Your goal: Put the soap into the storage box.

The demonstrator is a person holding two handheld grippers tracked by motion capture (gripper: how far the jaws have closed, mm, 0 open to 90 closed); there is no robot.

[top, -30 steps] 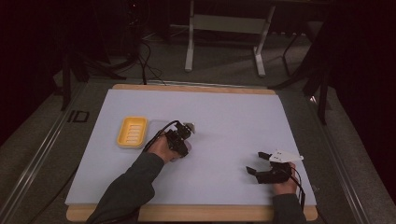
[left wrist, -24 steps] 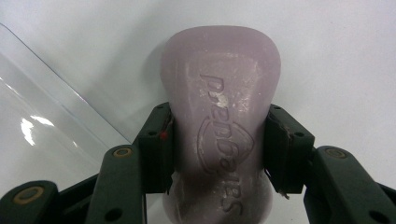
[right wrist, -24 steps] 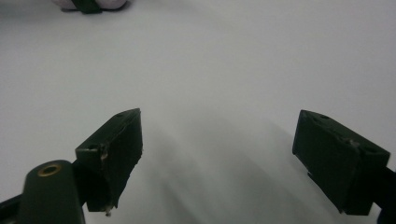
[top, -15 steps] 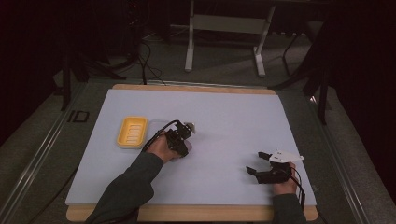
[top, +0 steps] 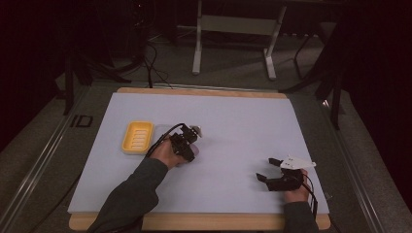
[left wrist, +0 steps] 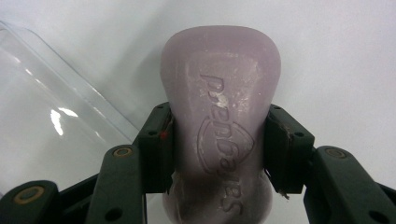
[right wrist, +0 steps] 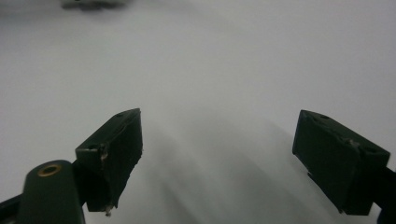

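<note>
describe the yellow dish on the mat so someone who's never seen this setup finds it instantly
Start from the pale mat covering the wooden table, and look at its left half. The yellow soap dish lies flat there, just left of the left tool. It is the one bright yellow thing, a rounded rectangle with ridges inside.

embossed brand lettering on the pale lilac soap bar (left wrist: 220,121), too worn to read surely

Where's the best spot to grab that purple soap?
Around its narrow waist, as the left claw does now: one jaw on each long side of the purple soap. The bar pinches in there and widens toward the end, so it probably slips less.
</note>
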